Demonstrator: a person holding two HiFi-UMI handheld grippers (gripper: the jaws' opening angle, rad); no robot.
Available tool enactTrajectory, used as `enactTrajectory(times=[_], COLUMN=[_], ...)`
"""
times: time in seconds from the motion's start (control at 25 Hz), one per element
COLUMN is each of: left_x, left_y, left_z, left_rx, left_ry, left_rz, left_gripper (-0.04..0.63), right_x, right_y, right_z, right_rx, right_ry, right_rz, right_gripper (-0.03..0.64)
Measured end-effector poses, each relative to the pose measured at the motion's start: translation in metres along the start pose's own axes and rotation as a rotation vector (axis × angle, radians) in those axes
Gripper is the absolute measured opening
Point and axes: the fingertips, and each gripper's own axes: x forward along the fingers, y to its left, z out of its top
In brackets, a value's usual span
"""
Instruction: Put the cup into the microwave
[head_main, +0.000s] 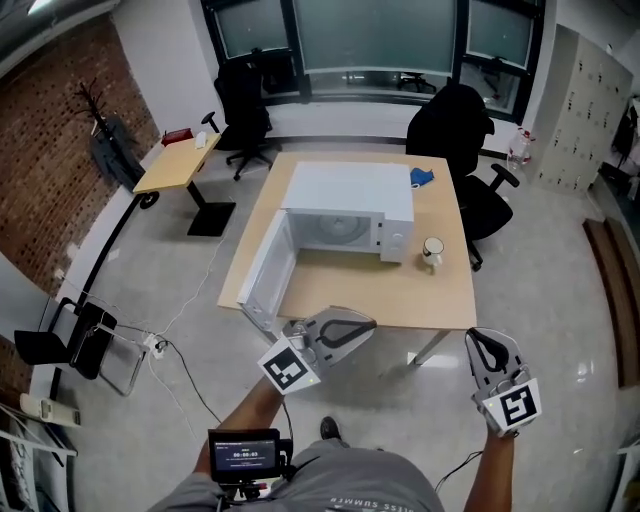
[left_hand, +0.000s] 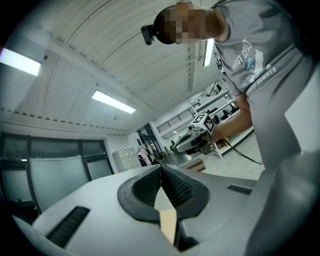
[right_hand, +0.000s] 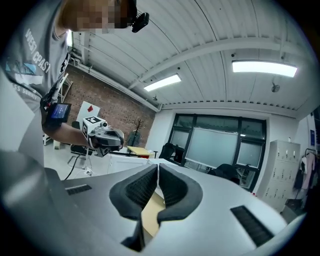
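A white cup (head_main: 432, 250) stands upright on the wooden table (head_main: 350, 300), just right of the white microwave (head_main: 350, 203). The microwave's door (head_main: 264, 272) hangs wide open to the left and its cavity looks empty. Both grippers are held off the table's near edge, apart from the cup. My left gripper (head_main: 367, 323) is shut with nothing in it, its pads (left_hand: 172, 187) meeting at the tip. My right gripper (head_main: 486, 340), at the lower right, is shut too, pads (right_hand: 172, 187) together and empty. Each gripper view shows the other gripper: the right gripper (left_hand: 192, 142), the left gripper (right_hand: 107, 138).
A blue cloth (head_main: 421, 177) lies on the table behind the microwave. Black office chairs (head_main: 460, 130) stand at the far side and right. A small side table (head_main: 180, 160) and a folding chair (head_main: 85, 340) are at the left. Cables (head_main: 175, 350) trail over the floor.
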Motion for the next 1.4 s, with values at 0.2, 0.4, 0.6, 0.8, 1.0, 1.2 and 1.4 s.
enactTrajectory(times=[0.2, 0.4, 0.6, 0.8, 1.0, 1.2, 1.4], left_x=[-0.012, -0.022, -0.025, -0.023, -0.012, 0.013, 0.058], left_y=[0.028, 0.047, 0.053, 0.069, 0.088, 0.111, 0.131], left_z=[-0.011, -0.038, -0.049, -0.077, -0.097, -0.121, -0.150], left_rx=[0.032, 0.021, -0.011, -0.042, -0.067, -0.086, -0.123], left_ry=[-0.046, -0.044, -0.051, -0.009, 0.059, 0.114, 0.173], left_rz=[-0.038, -0.061, -0.073, -0.056, -0.014, 0.033, 0.058], left_gripper=[0.023, 0.023, 0.023, 0.023, 0.023, 0.023, 0.023], right_x=[0.027, 0.053, 0.067, 0.098, 0.130, 0.162, 0.193], right_y=[0.000, -0.001, -0.005, -0.026, -0.059, -0.107, -0.169], right_z=[0.002, -0.006, -0.016, -0.038, -0.071, -0.128, -0.196], right_rx=[-0.005, 0.012, 0.045, 0.065, 0.105, 0.187, 0.255], right_ry=[0.033, 0.055, 0.089, 0.095, 0.115, 0.172, 0.246], right_rz=[-0.058, -0.099, -0.104, -0.082, -0.045, -0.021, -0.002], right_gripper=[0.020, 0.020, 0.020, 0.020, 0.020, 0.020, 0.020])
